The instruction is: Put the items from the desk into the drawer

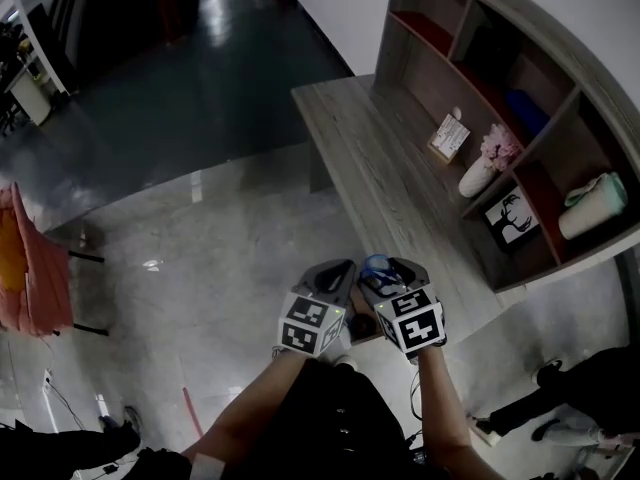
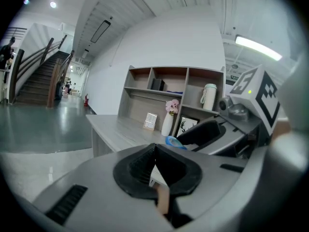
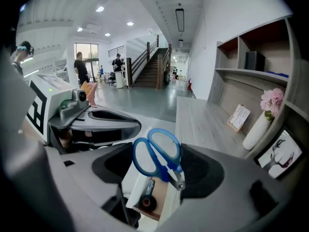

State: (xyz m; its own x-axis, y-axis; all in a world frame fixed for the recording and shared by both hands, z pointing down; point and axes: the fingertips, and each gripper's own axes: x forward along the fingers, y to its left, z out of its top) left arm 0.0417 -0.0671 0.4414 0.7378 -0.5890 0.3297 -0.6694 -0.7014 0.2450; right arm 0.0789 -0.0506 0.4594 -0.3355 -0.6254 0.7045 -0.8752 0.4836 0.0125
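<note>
Blue-handled scissors [image 3: 162,174] sit between the jaws of my right gripper [image 3: 159,166], which is shut on them; their handle loops point away from me. In the head view the right gripper [image 1: 385,273] and the scissors [image 1: 377,266] hover just off the near end of the grey wooden desk [image 1: 370,158]. Under the right jaws an open drawer [image 3: 134,190] holds a black roll [image 3: 147,202] and a pen. My left gripper [image 1: 335,273] hangs close beside the right one. Its pads meet with nothing between them [image 2: 154,166].
A shelf unit along the desk's far side holds a white vase of pink flowers [image 1: 478,176], a small card [image 1: 449,136] and a framed deer picture [image 1: 512,218]. A person's legs [image 1: 580,388] stand at the lower right. Glossy floor stretches left toward a pink-covered stand [image 1: 25,268].
</note>
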